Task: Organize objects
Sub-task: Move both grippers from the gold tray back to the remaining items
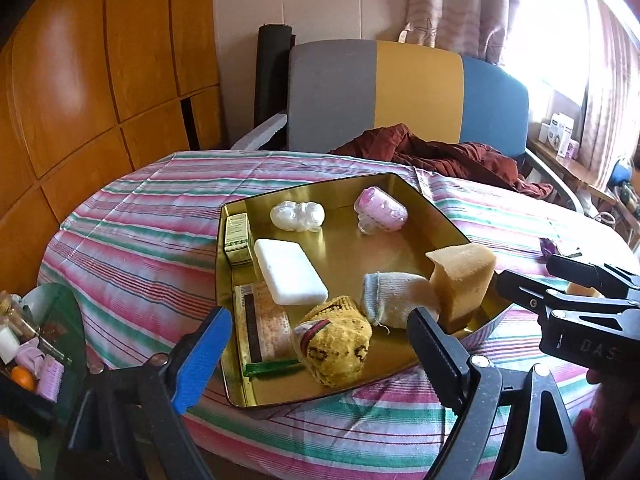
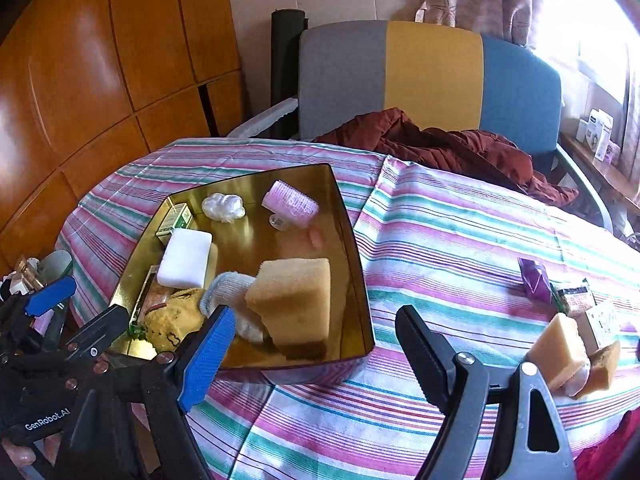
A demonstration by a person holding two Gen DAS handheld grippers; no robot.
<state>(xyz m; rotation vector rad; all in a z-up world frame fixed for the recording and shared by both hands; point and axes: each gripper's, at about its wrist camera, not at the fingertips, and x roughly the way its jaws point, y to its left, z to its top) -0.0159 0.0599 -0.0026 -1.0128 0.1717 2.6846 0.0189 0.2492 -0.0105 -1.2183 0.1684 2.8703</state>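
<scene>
Both the left gripper [image 1: 320, 344] and right gripper [image 2: 312, 344] gape wide, gripping nothing. Between them the gold tray [image 2: 360, 280] holds a sponge [image 2: 292, 296], 2 socks and white soap [image 2: 185, 258]; another sponge [image 2: 560, 350] lies near right.

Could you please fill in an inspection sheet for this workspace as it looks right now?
Surface: striped cloth over the table, wrinkled, mostly bare on the right.
Job's things: gold tray holds a sponge, white soap bar, pink hair roller, pale sock, yellow sock and small box.
Clutter: loose sponge pieces and purple wrapper on the cloth, right of the tray.
Grippers: left tool open, empty; right tool open, empty.
Cables: nothing seen.
Surroundings: colour-block chair with red garment; wooden panels; curtained window.
</scene>
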